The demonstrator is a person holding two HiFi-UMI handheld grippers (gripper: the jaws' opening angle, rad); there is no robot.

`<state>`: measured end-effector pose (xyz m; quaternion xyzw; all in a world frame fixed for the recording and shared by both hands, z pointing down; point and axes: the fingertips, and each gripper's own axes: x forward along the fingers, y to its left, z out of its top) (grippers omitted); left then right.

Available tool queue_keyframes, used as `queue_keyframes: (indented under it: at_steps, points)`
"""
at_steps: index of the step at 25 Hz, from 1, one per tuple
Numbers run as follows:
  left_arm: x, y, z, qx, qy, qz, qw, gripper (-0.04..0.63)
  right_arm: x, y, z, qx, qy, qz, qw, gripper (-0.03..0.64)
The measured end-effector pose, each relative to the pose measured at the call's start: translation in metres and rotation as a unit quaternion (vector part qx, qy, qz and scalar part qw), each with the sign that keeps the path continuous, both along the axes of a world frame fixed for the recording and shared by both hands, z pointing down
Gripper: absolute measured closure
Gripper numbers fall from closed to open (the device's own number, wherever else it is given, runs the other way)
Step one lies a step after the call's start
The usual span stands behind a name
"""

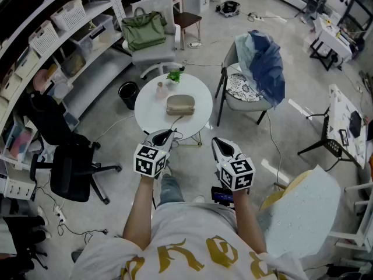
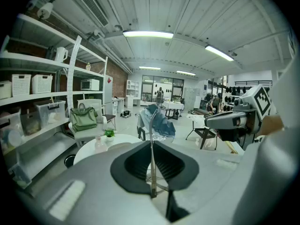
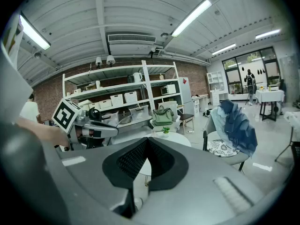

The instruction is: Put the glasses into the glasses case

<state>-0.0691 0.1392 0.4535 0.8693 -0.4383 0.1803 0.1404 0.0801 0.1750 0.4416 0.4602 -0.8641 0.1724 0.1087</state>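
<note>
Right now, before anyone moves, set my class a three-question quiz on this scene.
1. True or false: the glasses case lies on the round white table.
2. Which claw grips the glasses?
3. Fill in: on the table, beyond the case, stands a small green ____.

Key: 1 true. 2 the left claw, shut on them. 3 plant.

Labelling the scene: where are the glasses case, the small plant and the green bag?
glasses case point(image 1: 180, 104), head view, lid top.
small plant point(image 1: 173, 75), head view, leaves.
green bag point(image 1: 143, 32), head view, front panel.
</note>
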Motion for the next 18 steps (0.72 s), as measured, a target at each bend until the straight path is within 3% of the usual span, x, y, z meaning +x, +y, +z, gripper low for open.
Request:
queue_keyframes:
  at_steps: [11,15,18]
  points:
    - [0.019,0.018,-0.009,0.004,-0.014,0.016,0.9998,0.577,0.018,0.015,-0.003,-0.004,-0.009,0.011,1.000,0.594]
    - [0.027,0.012,-0.010,0.007,-0.020,0.027,0.9994,0.577,0.029,0.015,-0.004,-0.011,-0.040,0.025,0.999,0.593]
    - [0.032,0.003,-0.010,0.009,-0.019,0.038,0.9990,0.577,0.033,0.015,-0.002,-0.013,-0.036,0.032,0.999,0.593]
